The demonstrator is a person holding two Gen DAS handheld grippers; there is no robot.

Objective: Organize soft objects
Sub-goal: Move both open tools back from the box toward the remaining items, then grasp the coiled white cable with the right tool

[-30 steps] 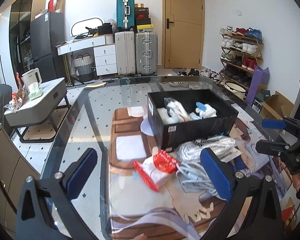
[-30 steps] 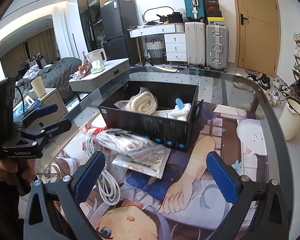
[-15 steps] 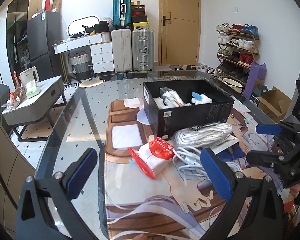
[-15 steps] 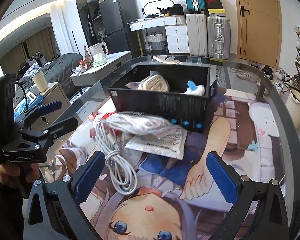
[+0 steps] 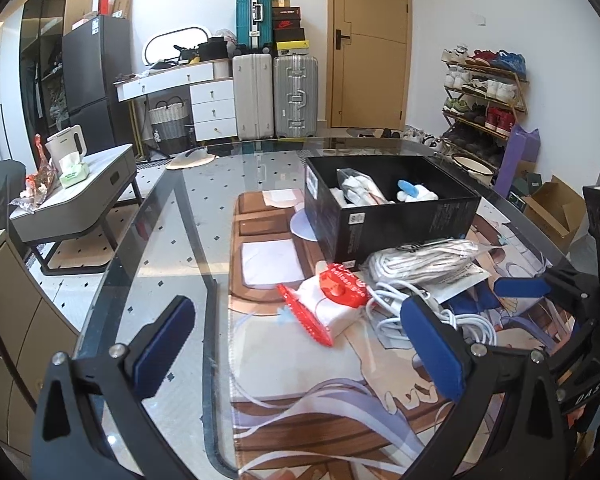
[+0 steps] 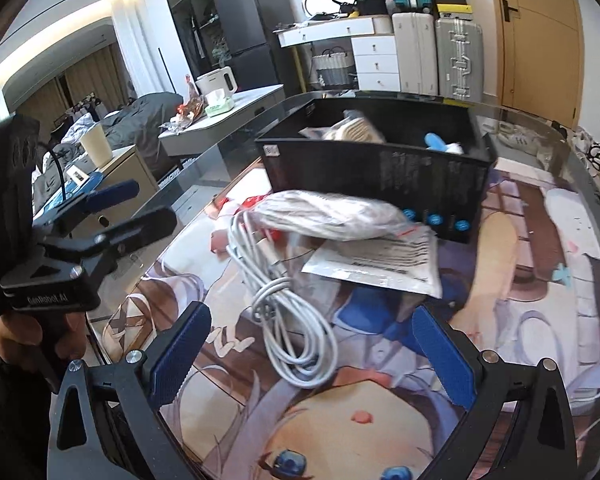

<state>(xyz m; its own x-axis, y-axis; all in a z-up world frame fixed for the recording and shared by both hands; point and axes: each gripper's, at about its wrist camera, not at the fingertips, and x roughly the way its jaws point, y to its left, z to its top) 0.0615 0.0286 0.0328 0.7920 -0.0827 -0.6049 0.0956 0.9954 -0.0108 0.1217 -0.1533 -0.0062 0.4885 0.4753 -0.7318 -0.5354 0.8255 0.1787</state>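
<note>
A black box [image 5: 392,216] [image 6: 376,176] stands on the printed mat and holds a bagged cream bundle [image 6: 356,130] and a blue-and-white soft item [image 5: 414,191]. In front of it lie a clear bag of white cord [image 5: 424,258] [image 6: 332,216], a flat silver packet [image 6: 380,260], a loose white cable coil [image 6: 296,320] and a red-and-white pack [image 5: 332,300]. My left gripper [image 5: 300,344] is open and empty, short of the red pack. My right gripper [image 6: 312,354] is open and empty, just over the cable coil.
The glass table's rim [image 5: 148,216] curves along the left. A grey side table [image 5: 76,200] with a kettle stands beyond it. Suitcases [image 5: 276,96], a door and a shoe rack [image 5: 484,96] line the back wall.
Both grippers have pulled back and lowered toward the near end of the table. The right gripper now hangs over the white cable coil. Nothing on the table has moved.
</note>
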